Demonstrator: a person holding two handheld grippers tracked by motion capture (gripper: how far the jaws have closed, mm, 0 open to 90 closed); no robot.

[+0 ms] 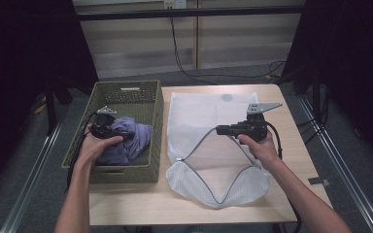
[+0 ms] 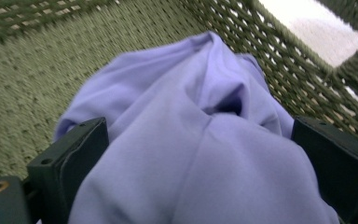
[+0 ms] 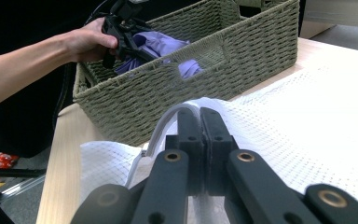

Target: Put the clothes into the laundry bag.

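High view: one table (image 1: 126, 204), one woven green basket (image 1: 156, 104), one white mesh laundry bag (image 1: 199, 116), one lilac garment (image 1: 128, 141), and two hand-held grippers. The basket stands on the left part of the table and holds the single garment, bunched in a heap toward its near right side. The mesh bag lies flat just beside the basket on its right, its grey-edged mouth pulled open toward the near table edge. The left gripper (image 1: 121, 138) is down inside the basket at the garment; the right gripper (image 1: 219, 129) is at the upper edge of the bag's mouth, lifting that edge clear of the lower layer. Left gripper view: the two black jaws stand wide apart with the garment (image 2: 200, 154) bulging between them; the cloth lies against both inner faces, but whether the pads press on it cannot be told. The fabric is plain, smooth, lilac, with soft folds and one deep crease; basket weave (image 2: 23, 88) surrounds it. Right gripper view: the jaws are pressed together, clamped on the white rim of the bag (image 3: 307, 126), whose fine mesh spreads to the right. Beyond stands the basket (image 3: 205, 88), with the garment (image 3: 161, 44) visible over its wall and the left gripper (image 3: 137, 52) reaching into it.
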